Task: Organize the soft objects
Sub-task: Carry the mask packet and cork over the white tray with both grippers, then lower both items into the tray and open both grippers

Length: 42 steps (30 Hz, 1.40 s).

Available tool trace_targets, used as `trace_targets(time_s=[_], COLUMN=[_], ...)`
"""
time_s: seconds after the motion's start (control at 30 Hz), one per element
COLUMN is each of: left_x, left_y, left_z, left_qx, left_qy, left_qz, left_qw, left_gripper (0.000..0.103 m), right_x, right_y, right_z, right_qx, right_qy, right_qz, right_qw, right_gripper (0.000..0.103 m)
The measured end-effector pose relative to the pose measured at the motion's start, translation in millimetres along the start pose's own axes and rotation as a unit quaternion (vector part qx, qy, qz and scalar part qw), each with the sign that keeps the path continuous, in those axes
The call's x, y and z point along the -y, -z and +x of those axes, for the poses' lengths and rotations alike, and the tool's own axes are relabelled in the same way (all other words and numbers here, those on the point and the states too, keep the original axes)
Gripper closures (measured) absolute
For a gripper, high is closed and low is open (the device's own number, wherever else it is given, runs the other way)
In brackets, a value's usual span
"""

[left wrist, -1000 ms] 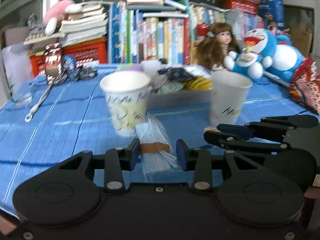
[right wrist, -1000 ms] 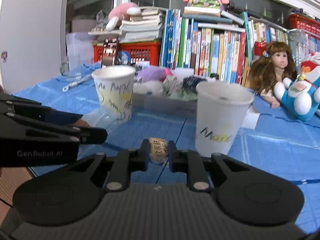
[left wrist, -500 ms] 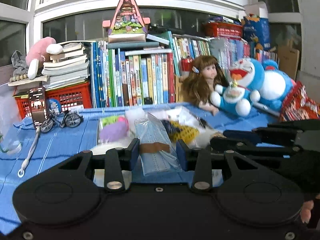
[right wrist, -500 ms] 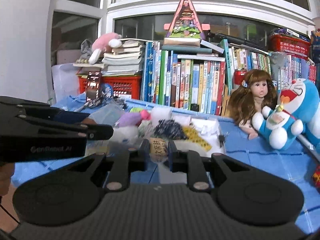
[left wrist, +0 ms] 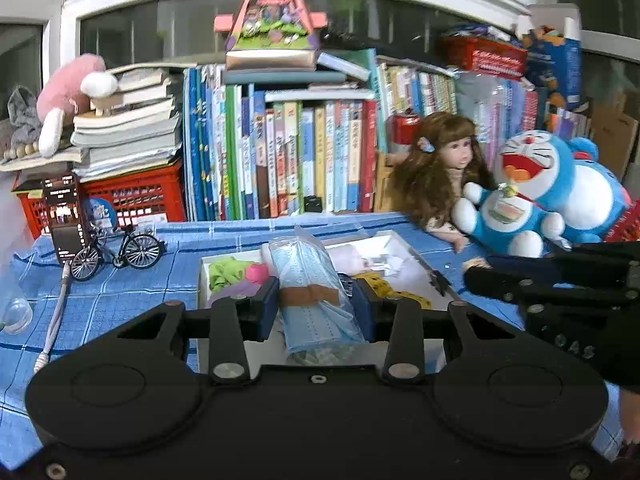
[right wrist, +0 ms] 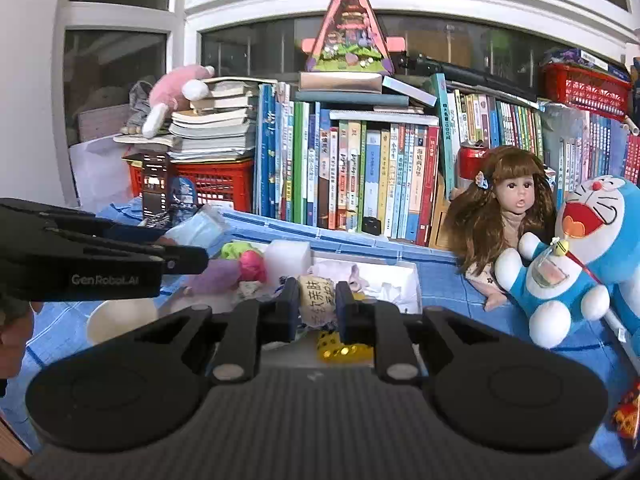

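My left gripper [left wrist: 316,300] is shut on a clear bag of blue face masks [left wrist: 310,280] with a brown band, held in the air over the white tray [left wrist: 394,238]. My right gripper [right wrist: 318,300] is shut on a small beige roll with black characters [right wrist: 316,294], also above the white tray [right wrist: 404,268]. The tray holds several soft things: green cloth [left wrist: 224,272], a pink ball [right wrist: 252,264], a purple piece [right wrist: 218,276], a white sponge block [right wrist: 288,254], yellow dotted cloth [right wrist: 332,350]. In the right wrist view the left gripper [right wrist: 172,254] comes in from the left with the mask bag [right wrist: 200,226].
A paper cup [right wrist: 120,318] shows below at the left. A doll [right wrist: 506,216] and blue plush toys [right wrist: 568,264] sit at the right, a row of books [left wrist: 288,160] and a red crate [left wrist: 132,198] behind, a toy bicycle [left wrist: 116,252] at the left on the blue cloth.
Both grippers have risen and moved forward with their loads, from in front of the two paper cups to above the white tray. The cups have dropped below the view.
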State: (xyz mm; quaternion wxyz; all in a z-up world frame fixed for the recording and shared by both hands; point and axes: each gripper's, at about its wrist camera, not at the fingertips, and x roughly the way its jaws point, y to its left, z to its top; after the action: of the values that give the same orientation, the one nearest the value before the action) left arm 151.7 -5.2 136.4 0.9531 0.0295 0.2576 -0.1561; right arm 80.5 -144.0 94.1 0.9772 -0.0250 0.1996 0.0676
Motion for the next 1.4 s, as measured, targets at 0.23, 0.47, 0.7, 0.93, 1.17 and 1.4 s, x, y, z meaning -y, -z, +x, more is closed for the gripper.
trace_targets(time_s=[0.23,0.47,0.7,0.93,1.17,1.4], left_x=[-20.3,-41.4,-43.0,-39.5,-39.3,-35.5], left_y=[-32.6,-47.3,-40.1,-33.5,-28.4,-27.3], left_z=[43.0,96.5,129.4,147.5,164.3,166.9], left_qx=[-0.055,-0.138,-0.186,-0.192,-0.206,-0.206], left_qy=[0.006,0.021,0.021,0.005,-0.001,-0.005], left_qz=[-0.021,-0.072,-0.086,-0.100,-0.113,-0.106], left_qw=[0.9983,0.9875,0.9786,0.9762,0.9721,0.9727], left_gripper=[0.065,0.065,0.065,0.064,0.064,0.062], right_x=[25.7,47.5,59.5,69.9,75.8,77.4], right_y=[-30.9,-44.2,-27.2,-14.8,-8.4,-6.0], right_z=[38.9,95.9,133.4,150.3,161.5,166.4], right_qx=[-0.046,-0.131,-0.191,-0.215,-0.228,-0.231], right_qy=[-0.002,-0.001,0.016,0.039,0.049,0.040], right_qz=[0.021,0.063,0.104,0.120,0.129,0.137], right_qw=[0.999,0.989,0.976,0.969,0.964,0.962], right_gripper=[0.079,0.079,0.079,0.078,0.077,0.074])
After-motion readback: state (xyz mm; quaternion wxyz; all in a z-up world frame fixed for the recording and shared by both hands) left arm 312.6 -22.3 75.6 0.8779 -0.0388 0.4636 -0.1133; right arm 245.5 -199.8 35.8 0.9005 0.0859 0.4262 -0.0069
